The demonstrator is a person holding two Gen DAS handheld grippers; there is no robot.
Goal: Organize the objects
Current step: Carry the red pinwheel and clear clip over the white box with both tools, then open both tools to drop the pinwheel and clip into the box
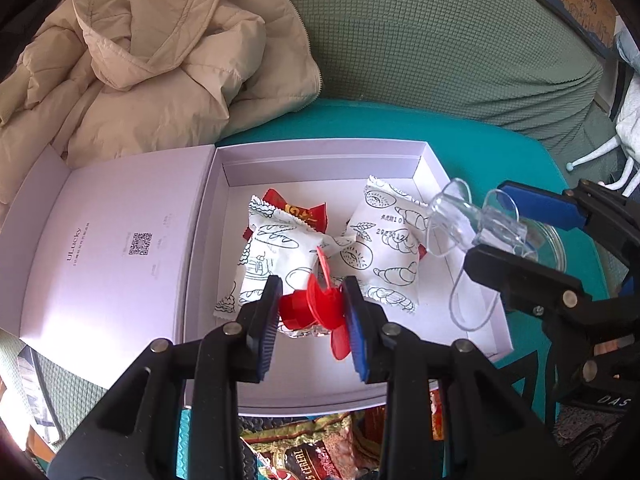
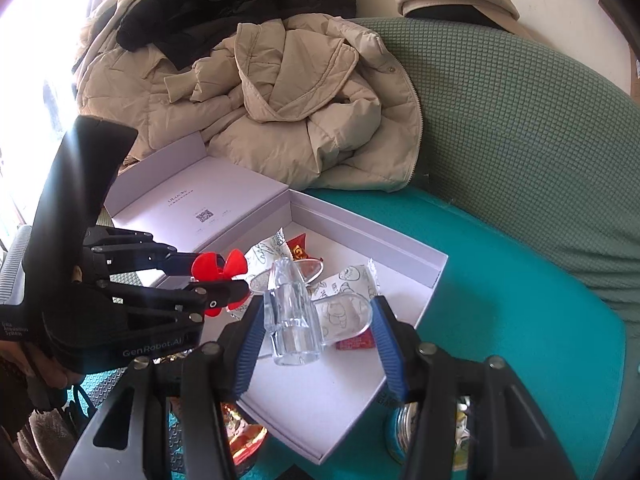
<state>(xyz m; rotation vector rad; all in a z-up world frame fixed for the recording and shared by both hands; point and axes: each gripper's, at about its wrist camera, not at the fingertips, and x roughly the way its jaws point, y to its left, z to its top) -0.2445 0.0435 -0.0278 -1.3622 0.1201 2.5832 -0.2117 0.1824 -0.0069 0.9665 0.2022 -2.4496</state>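
An open lavender box (image 1: pixel 424 152) lies on the teal seat, also in the right wrist view (image 2: pixel 436 268). Inside are white bread-print snack packets (image 1: pixel 384 248) and a red packet (image 1: pixel 296 212). My left gripper (image 1: pixel 312 308) is shut on a red plastic propeller piece (image 1: pixel 320 304) and holds it over the box; it also shows in the right wrist view (image 2: pixel 218 268). My right gripper (image 2: pixel 316 320) is shut on a clear plastic propeller piece (image 2: pixel 294 312) over the box's right side; that piece also shows in the left wrist view (image 1: pixel 464 216).
A beige puffer jacket (image 1: pixel 152 68) lies behind the box's open lid (image 1: pixel 108 240) on the green sofa (image 1: pixel 440 40). A black garment (image 2: pixel 232 4) is piled further back. Snack bags (image 1: pixel 312 452) lie in front of the box. A metal tin (image 2: pixel 404 428) sits by the box's near right.
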